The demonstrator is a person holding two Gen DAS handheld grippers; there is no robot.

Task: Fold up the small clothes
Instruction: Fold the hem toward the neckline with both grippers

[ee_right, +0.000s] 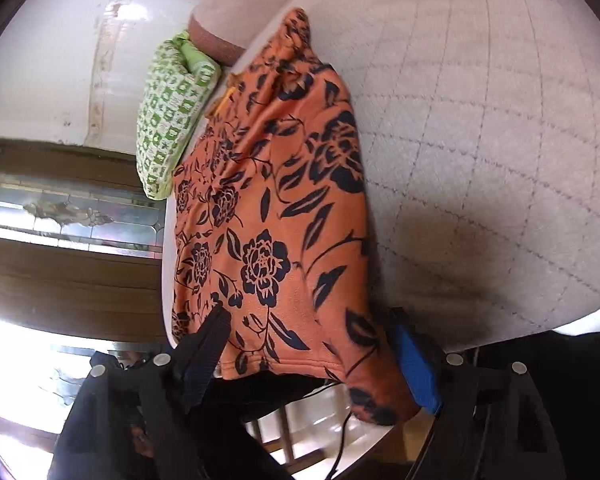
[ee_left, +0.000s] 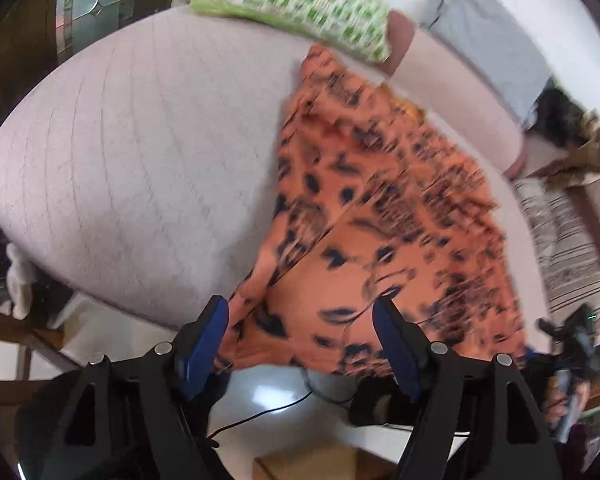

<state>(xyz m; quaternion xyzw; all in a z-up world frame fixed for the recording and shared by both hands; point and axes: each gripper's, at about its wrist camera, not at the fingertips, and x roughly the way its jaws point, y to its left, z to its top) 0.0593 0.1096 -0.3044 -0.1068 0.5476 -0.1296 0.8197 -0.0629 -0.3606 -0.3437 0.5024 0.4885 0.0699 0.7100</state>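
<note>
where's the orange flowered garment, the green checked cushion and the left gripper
orange flowered garment (ee_right: 268, 216), right wrist view, middle of the cloth
green checked cushion (ee_left: 300, 0), left wrist view, its patterned top
left gripper (ee_left: 300, 312), left wrist view, midway between fingertips

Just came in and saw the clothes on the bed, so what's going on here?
A person holding a gripper in each hand is folding an orange garment with a dark flower print on a pale quilted bed. The left gripper and the right gripper both stand open at the garment's near edge, with cloth lying between the fingers but not pinched. A green checked pillow lies at the far end.
</note>
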